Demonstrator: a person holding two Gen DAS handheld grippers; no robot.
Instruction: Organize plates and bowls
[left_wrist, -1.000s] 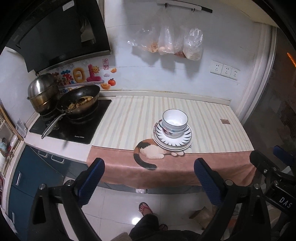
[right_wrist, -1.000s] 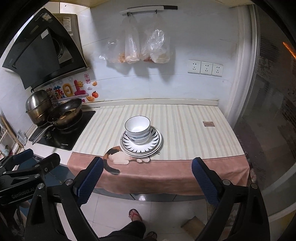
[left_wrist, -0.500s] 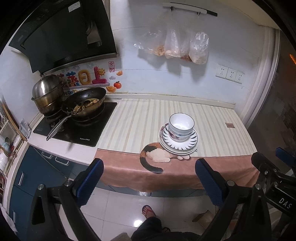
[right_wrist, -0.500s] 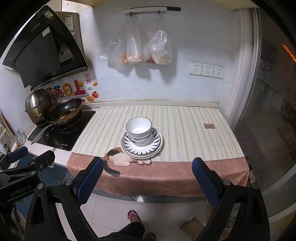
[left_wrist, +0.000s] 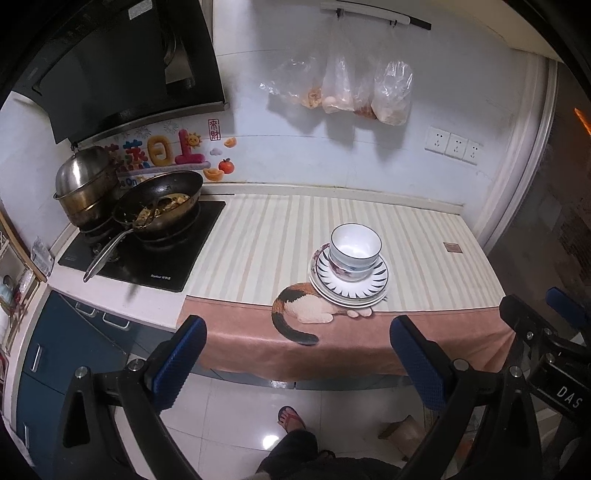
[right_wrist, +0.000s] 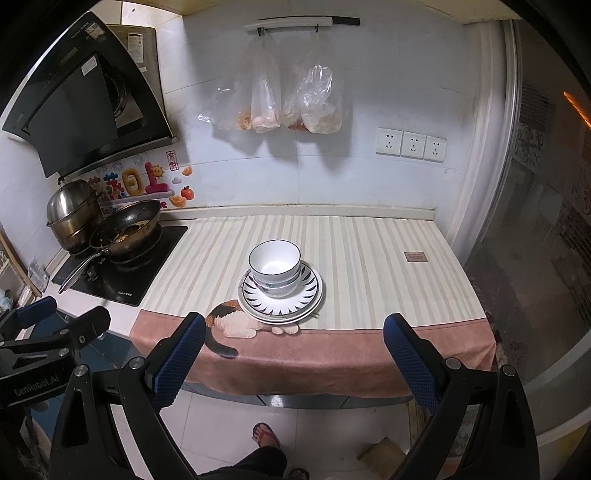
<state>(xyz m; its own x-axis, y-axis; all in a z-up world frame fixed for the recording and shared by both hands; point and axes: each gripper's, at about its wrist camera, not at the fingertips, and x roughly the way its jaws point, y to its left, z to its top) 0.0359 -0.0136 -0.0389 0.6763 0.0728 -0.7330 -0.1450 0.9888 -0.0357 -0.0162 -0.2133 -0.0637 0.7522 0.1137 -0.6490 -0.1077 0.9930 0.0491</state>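
Kitchen counter (right_wrist: 369, 258), frame centre: bowls (right_wrist: 274, 264) already nested on plates (right_wrist: 282, 301). Your left gripper (left_wrist: 297, 363) & right gripper (right_wrist: 291, 360) both spread, empty, well back. Looks abt done.

Home kitchen: hob (left_wrist: 147, 254), range hood (left_wrist: 122, 70).

Glossy ceramic bowls (right_wrist: 275, 266), plates (right_wrist: 306, 295); matt cloth cover (right_wrist: 369, 354); shiny metal pot (left_wrist: 83, 177); clear plastic bags (right_wrist: 291, 99)
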